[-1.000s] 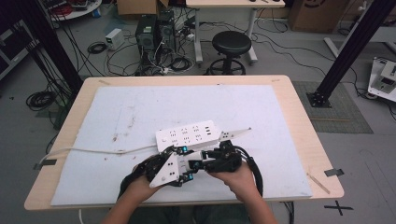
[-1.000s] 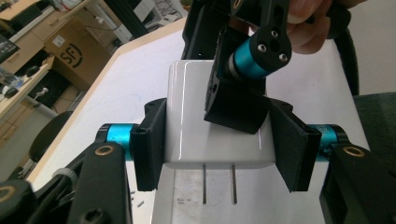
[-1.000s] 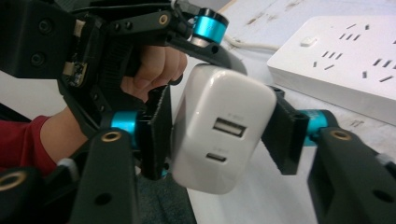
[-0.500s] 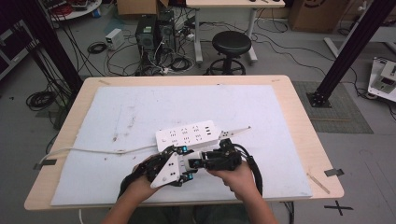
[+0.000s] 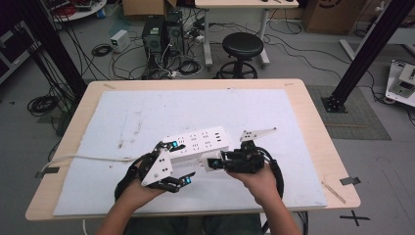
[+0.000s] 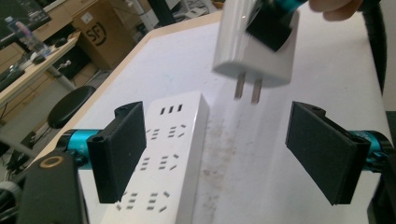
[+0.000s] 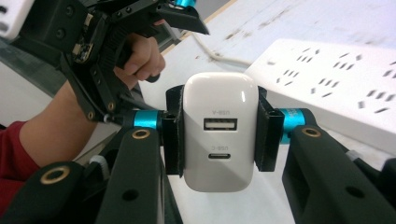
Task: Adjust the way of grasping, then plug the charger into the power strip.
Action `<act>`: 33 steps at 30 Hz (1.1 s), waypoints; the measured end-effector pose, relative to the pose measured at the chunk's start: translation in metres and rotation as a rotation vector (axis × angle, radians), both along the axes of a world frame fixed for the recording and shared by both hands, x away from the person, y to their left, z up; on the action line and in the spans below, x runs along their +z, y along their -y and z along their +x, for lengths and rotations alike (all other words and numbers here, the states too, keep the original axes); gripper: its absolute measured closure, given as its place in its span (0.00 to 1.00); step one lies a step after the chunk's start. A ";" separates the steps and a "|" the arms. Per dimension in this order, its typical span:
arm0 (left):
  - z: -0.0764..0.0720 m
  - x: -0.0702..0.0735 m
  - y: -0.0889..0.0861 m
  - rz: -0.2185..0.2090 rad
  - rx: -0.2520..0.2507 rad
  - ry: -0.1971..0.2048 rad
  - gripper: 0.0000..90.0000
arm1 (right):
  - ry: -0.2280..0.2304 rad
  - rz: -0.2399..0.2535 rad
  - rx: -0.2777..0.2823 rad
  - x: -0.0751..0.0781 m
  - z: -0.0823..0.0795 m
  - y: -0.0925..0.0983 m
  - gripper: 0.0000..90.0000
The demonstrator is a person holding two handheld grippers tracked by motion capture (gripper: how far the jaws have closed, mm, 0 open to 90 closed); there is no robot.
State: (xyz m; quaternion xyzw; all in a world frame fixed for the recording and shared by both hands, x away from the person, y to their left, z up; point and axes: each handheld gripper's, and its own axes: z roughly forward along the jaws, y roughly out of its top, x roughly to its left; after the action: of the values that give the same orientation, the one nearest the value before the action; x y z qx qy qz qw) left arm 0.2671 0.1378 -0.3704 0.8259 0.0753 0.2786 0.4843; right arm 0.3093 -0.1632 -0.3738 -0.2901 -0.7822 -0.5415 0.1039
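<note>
Main risk, as judged: the USB charger [image 7: 219,130] is held in the air with its two prongs bare, and a slightly tilted approach would scrape them beside the slots of the power strip [image 5: 198,143], or the smooth white body would twist in the pads. The right gripper [image 5: 215,161] is clamped on the charger's sides, above the mat just beside the strip. The left gripper [image 6: 224,154] has just been opening; its jaws stand wide with nothing between them.
</note>
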 end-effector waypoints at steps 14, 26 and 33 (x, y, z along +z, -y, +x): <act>0.037 0.014 -0.043 0.067 0.137 -0.175 0.23 | 0.117 -0.078 -0.100 0.027 0.001 0.035 0.71; 0.047 0.034 -0.074 0.036 0.193 -0.177 0.23 | 0.144 -0.118 -0.135 0.038 0.009 0.050 0.71; 0.052 0.036 -0.084 0.028 0.206 -0.189 0.23 | 0.153 -0.147 -0.131 0.043 0.019 0.050 0.71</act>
State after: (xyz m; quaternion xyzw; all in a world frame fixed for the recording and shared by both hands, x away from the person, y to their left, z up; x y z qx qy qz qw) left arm 0.3194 0.2221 -0.3348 0.8429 0.2012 0.2491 0.4324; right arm 0.3278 -0.2132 -0.3310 -0.3053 -0.8048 -0.5088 -0.0131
